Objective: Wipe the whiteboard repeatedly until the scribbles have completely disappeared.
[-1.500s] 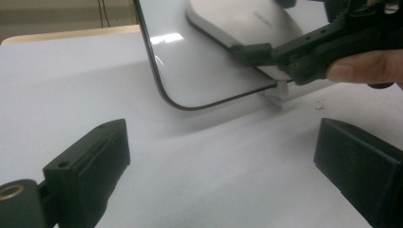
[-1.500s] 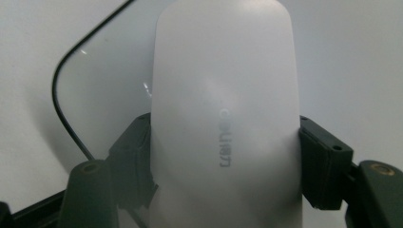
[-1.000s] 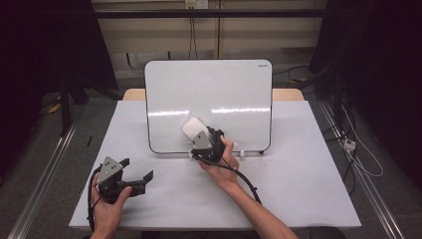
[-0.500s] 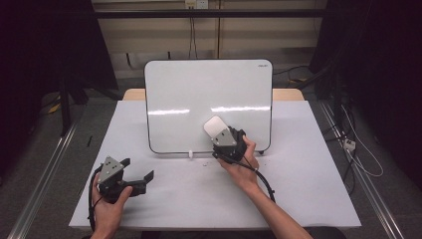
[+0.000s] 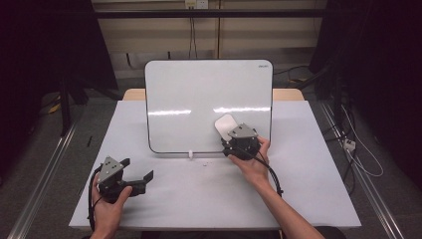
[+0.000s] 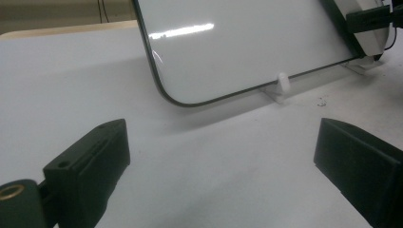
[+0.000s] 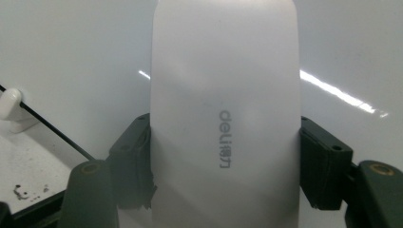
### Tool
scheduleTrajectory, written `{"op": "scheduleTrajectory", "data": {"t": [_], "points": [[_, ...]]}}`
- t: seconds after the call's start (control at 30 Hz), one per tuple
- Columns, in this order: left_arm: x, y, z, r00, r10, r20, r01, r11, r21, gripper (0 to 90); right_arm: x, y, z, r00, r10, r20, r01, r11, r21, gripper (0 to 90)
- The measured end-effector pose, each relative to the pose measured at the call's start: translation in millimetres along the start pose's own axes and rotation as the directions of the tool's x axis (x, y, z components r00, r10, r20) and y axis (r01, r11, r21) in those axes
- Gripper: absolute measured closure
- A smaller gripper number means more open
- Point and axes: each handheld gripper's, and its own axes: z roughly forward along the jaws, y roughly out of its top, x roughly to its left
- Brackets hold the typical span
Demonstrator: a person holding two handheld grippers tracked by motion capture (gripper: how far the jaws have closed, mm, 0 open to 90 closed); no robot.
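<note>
The right gripper (image 5: 234, 133) has its jaws clamped on the sides of a white eraser (image 7: 224, 118), held against the whiteboard (image 5: 199, 99) near its lower right corner. The left gripper (image 5: 142, 180) rests near the table's (image 5: 308, 199) front left corner; its jaws stand wide apart with nothing between them.

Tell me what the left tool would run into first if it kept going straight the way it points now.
Probably the whiteboard: the left tool stands open, aimed over bare table at the board's lower edge and its small white foot. Depth is hard to judge.

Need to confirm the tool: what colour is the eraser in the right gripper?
White eraser, grey lettering; best in the right gripper view.
</note>
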Motion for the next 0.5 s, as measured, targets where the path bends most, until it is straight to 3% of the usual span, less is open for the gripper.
{"op": "scheduleTrajectory", "data": {"t": [0.07,0.5], "points": [[0.9,-0.3,0.0,1.0,0.002,0.001,-0.002,1.0,0.008,4.7,-6.1,0.0,-4.7,0.9992,0.034,-0.023,-0.034,0.999,-0.007,31.7],[-0.5,0.2,2.2,1.0,-0.002,0.007,0.002,1.0,0.006,4.7,-19.0,-0.1,-22.6,0.9976,0.056,-0.042,-0.058,0.997,-0.057,31.7]]}}
